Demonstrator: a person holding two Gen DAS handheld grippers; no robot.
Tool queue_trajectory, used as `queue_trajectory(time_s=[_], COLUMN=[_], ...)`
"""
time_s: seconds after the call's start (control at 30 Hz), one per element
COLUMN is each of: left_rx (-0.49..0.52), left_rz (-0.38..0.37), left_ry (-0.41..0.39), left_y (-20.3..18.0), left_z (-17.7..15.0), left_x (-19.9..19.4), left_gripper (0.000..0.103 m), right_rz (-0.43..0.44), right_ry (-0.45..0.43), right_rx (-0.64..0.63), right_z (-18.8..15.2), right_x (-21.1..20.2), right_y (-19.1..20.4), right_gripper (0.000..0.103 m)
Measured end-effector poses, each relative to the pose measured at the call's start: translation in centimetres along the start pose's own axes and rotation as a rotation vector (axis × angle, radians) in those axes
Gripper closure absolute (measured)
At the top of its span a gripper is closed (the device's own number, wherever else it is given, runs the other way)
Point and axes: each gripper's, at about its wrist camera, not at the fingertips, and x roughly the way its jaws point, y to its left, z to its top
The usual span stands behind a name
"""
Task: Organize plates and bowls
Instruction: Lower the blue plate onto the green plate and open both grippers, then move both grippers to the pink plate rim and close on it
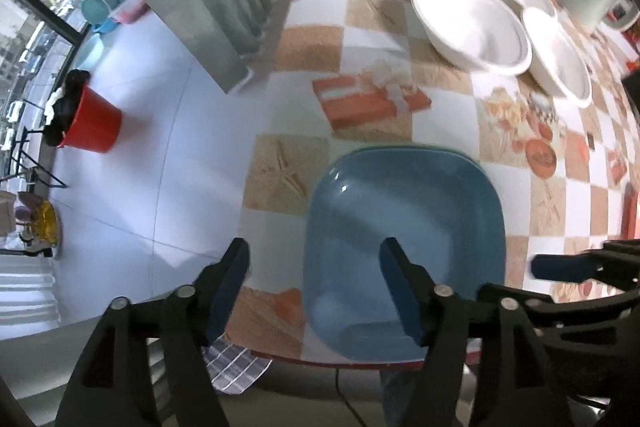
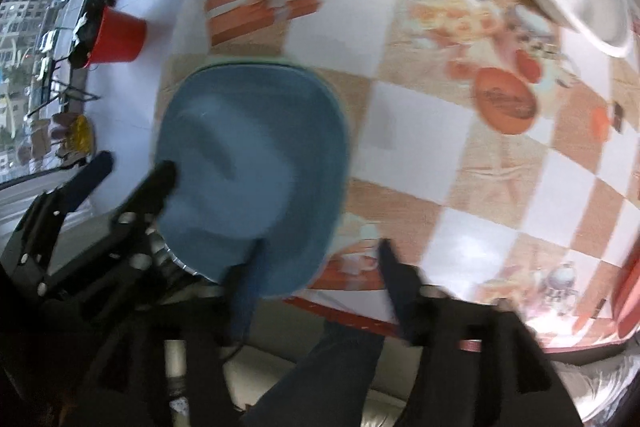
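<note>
Blue plate (image 1: 404,251) sits at the near table (image 1: 372,15) edge, stacked on a green-rimmed one. Left gripper (image 1: 316,283) jaws apart, straddling its left rim, pads clear. Right gripper (image 2: 316,283) jaws apart over its right rim. Three white bowls (image 1: 472,27) crowd the far side; red bucket (image 1: 94,125) on floor.
</note>
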Motion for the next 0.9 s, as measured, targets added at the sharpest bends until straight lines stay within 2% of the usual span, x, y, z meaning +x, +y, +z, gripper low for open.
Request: queue_trajectory(time_s=[0.03,0.13,0.23,0.3,0.37,0.43,0.57,0.73,0.9], left_rx=[-0.020,-0.034,-0.005,0.023,0.070,0.127,0.266,0.460,0.564], left_rz=[-0.016,-0.051,-0.074,-0.105,-0.176,-0.227,-0.263,-0.263,-0.280], left_ry=[-0.009,-0.006,0.012,0.030,0.059,0.074,0.099,0.118,0.128], left_y=[0.3,0.3,-0.8,-2.0,-3.7,-5.9,-10.8,-17.9,-24.5], left_z=[0.0,0.0,0.0,-0.1,-0.2,-0.4,-0.7,-0.9,-0.8], left_x=[-0.2,-0.9,-1.7,-2.0,-2.0,-2.5,-2.9,-3.4,-4.0], left_gripper=[0.016,0.012,0.000,0.000,0.000,0.000,0.000,0.000,0.000], right_rz=[0.005,-0.015,-0.043,-0.068,-0.068,-0.060,-0.034,0.003,0.021], right_ry=[-0.004,-0.031,-0.062,-0.073,-0.089,-0.095,-0.112,-0.135,-0.169], right_rx=[0.011,0.035,0.051,0.078,0.126,0.195,0.361,0.583,0.745], right_z=[-0.1,-0.5,-1.3,-2.2,-3.5,-5.0,-8.7,-13.4,-17.8], right_x=[-0.2,-1.4,-2.8,-3.7,-4.5,-4.9,-5.7,-6.4,-7.1], right_y=[-0.5,-2.0,-3.6,-5.1,-7.1,-9.3,-14.8,-21.9,-28.7], right_gripper=[0.025,0.012,0.012,0.012,0.012,0.012,0.012,0.012,0.012])
